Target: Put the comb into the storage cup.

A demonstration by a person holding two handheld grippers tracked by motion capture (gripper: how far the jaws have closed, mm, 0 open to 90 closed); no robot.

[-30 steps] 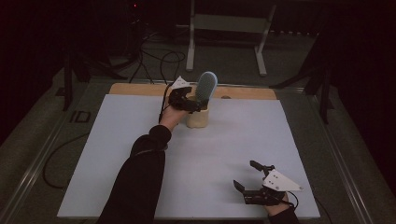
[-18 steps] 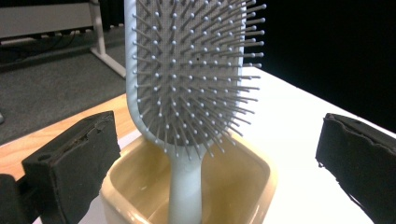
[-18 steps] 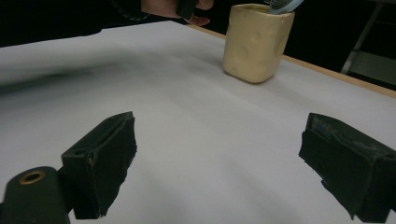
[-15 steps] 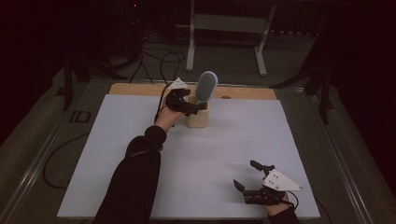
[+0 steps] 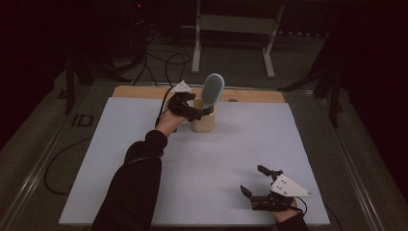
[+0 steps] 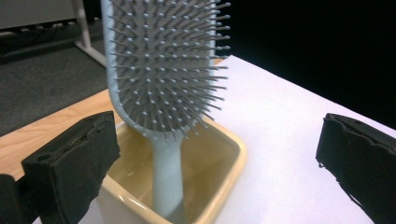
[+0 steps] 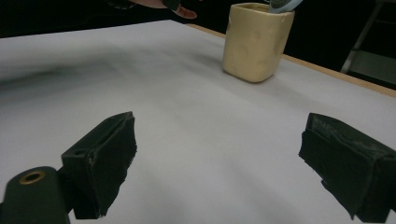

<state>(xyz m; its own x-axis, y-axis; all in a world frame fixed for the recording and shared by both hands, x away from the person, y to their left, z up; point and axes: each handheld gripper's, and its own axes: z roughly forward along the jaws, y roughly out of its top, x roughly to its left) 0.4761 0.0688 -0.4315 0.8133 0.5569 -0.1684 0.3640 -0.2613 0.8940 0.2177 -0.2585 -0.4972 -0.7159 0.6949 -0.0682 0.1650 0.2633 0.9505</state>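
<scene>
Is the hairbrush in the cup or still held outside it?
In. The hairbrush stands handle-down inside the cream cup; left gripper open, jaws apart beside it.

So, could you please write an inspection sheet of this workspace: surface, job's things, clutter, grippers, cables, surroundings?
Surface: white sheet over a wooden table, bare wood along the far edge.
Job's things: pale blue hairbrush standing handle-down in a cream square cup, bristle head above the rim.
Clutter: nothing seen.
Grippers: left gripper open, jaws either side of the cup and brush, not gripping; right gripper open, resting near the sheet's near right edge.
Cables: black cables on the floor behind the table.
Surroundings: dark room, grey metal frame beyond the table.
</scene>
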